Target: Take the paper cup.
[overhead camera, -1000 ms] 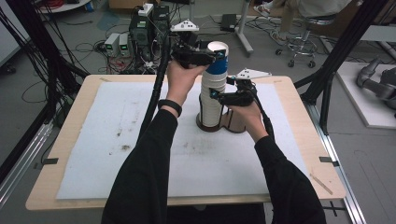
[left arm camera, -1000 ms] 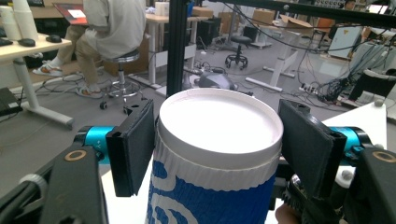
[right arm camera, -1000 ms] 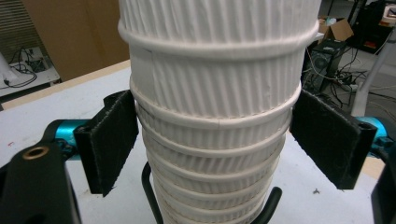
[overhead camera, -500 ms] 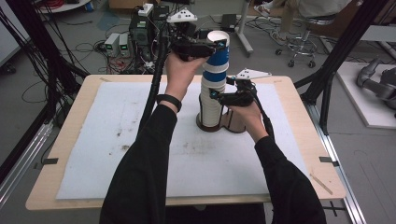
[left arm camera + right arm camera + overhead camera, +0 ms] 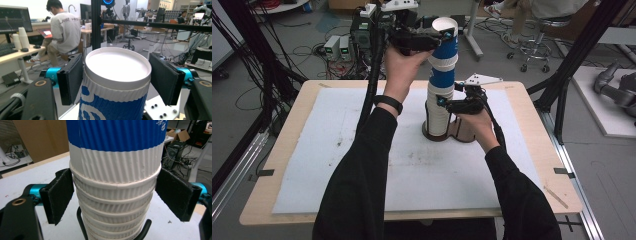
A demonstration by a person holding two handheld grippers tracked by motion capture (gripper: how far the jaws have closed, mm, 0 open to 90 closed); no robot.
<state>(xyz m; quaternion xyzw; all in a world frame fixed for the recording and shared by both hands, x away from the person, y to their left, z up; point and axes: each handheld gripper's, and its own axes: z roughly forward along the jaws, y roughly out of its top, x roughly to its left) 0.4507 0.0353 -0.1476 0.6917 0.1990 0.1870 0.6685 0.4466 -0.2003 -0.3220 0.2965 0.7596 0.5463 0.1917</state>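
The left hand-held gripper is closed on the top cup, raised above the surface, toward its far edge. The right hand-held gripper has its pads against the cup stack below, which stands in a wooden holder on the surface.

Wooden table, white mat covering top; brown cup holder with stacked cups on mat.

Hand-held gripper pads clasp the stacked cups.
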